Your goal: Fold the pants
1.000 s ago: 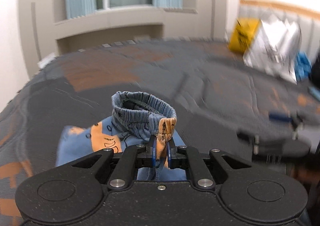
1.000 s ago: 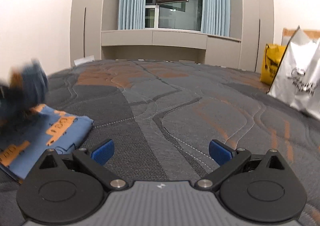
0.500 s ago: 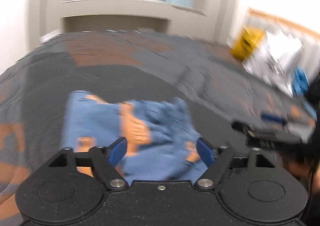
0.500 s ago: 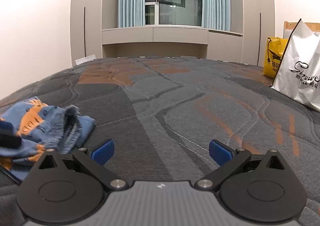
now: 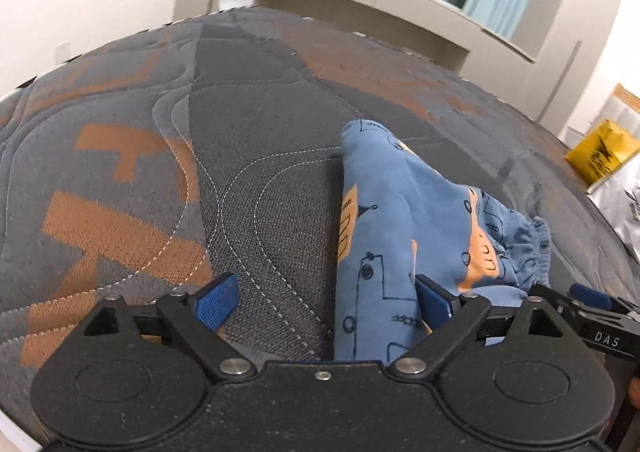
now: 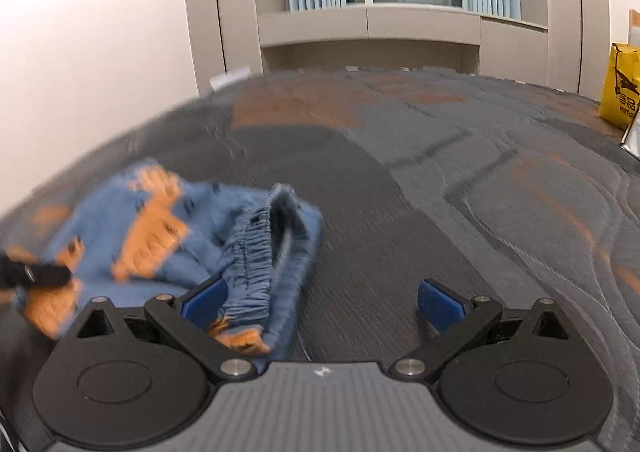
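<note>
Left hand-held gripper (image 5: pixel 326 302) gapes wide, holding nothing; right hand-held gripper (image 6: pixel 324 302) likewise spread, empty. The pants (image 5: pixel 404 228) lie bunched on the bed (image 5: pixel 140 156), partly folded but untidy; flattening remains. In the left view their long axis runs 6 to 12, waistband (image 6: pixel 256 252) toward 3.

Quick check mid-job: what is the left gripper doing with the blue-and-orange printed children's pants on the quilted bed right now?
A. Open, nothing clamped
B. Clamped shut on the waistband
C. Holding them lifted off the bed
A: the left gripper has its blue pads spread wide, and the blue-and-orange printed pants lie loose on the quilted grey-and-orange bed.
</note>
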A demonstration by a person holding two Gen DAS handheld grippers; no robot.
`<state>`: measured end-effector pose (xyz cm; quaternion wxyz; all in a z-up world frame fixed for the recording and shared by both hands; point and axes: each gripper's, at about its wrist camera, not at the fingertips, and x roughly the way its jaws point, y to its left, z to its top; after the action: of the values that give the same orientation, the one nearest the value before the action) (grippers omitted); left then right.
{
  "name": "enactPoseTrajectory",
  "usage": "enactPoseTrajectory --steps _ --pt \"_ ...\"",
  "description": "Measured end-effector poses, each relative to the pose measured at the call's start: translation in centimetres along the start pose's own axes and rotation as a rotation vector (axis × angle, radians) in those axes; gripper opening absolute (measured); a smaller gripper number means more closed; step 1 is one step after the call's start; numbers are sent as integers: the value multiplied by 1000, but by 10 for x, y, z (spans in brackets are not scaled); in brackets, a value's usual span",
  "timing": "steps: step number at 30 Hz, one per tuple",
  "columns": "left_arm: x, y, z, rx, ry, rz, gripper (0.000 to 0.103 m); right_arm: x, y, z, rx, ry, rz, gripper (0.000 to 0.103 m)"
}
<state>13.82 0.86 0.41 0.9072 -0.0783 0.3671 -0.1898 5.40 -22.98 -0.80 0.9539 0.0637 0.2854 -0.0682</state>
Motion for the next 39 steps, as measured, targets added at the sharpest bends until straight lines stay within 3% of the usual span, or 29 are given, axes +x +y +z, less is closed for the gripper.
enactPoseTrajectory --steps 4,7,12,15,18,21,26,30,34,37,39 --pt "-2 2 -6 57 -10 3 94 -7 -7 -13 13 10 32 102" --pt "-12 9 3 31 -12 -18 97 -13 -6 -10 -9 -5 34 103" --pt "-20 -7 40 114 -107 23 102 -18 -9 21 -32 -111 31 103" --pt "4 -23 63 172 -123 63 102 -2 -9 43 -39 -141 14 103" --pt "35 -33 75 198 -48 79 101 27 -13 54 -20 -85 0 103" --pt "60 -37 72 272 -54 125 103 45 -18 49 -33 -46 -24 103" --pt "82 -12 66 141 2 57 103 55 -35 34 22 -8 -14 103" --pt "81 3 63 94 -4 -1 103 57 -30 31 -7 -4 -29 103" --pt "67 4 64 91 -14 -27 102 52 -33 31 11 -27 -16 103" --pt "41 0 57 140 -34 -25 102 25 -25 31 -5 -119 -39 103" --pt "29 -3 49 176 -28 -22 102 10 -18 31 -11 -147 4 103"
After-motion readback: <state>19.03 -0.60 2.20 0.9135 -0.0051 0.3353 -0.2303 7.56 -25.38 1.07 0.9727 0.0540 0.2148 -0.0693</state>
